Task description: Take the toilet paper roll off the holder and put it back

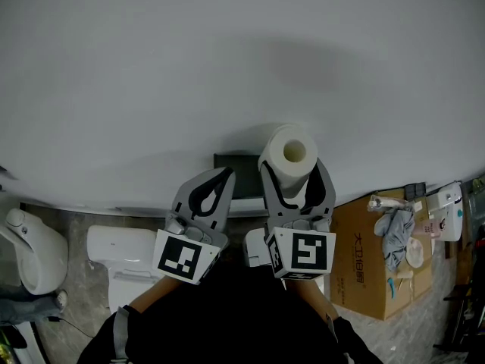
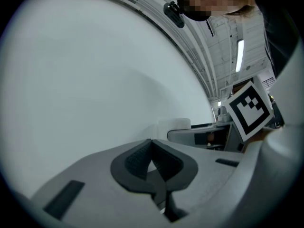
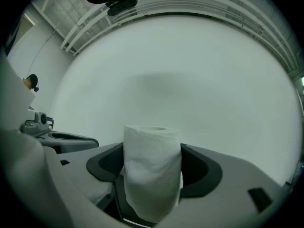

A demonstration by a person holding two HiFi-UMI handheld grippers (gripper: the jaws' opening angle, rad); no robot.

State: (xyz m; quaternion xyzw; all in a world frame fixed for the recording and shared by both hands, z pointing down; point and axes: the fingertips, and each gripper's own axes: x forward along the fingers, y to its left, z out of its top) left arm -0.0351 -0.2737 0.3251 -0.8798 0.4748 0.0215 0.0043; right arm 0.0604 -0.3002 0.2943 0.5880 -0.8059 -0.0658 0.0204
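My right gripper (image 1: 292,174) is shut on the white toilet paper roll (image 1: 290,158), held upright with its hollow core facing up. In the right gripper view the roll (image 3: 152,170) stands between the two dark pads and fills the gap. My left gripper (image 1: 214,192) is beside it on the left, shut with nothing in it; in the left gripper view its pads (image 2: 153,167) meet. A dark holder (image 1: 239,174) on the white wall shows partly, behind and between the two grippers.
A plain white wall (image 1: 227,67) fills the upper view. Below stand a white toilet (image 1: 121,260) at lower left, a white fixture (image 1: 26,249) at far left, and a cardboard box (image 1: 383,260) with cloths and small items at right.
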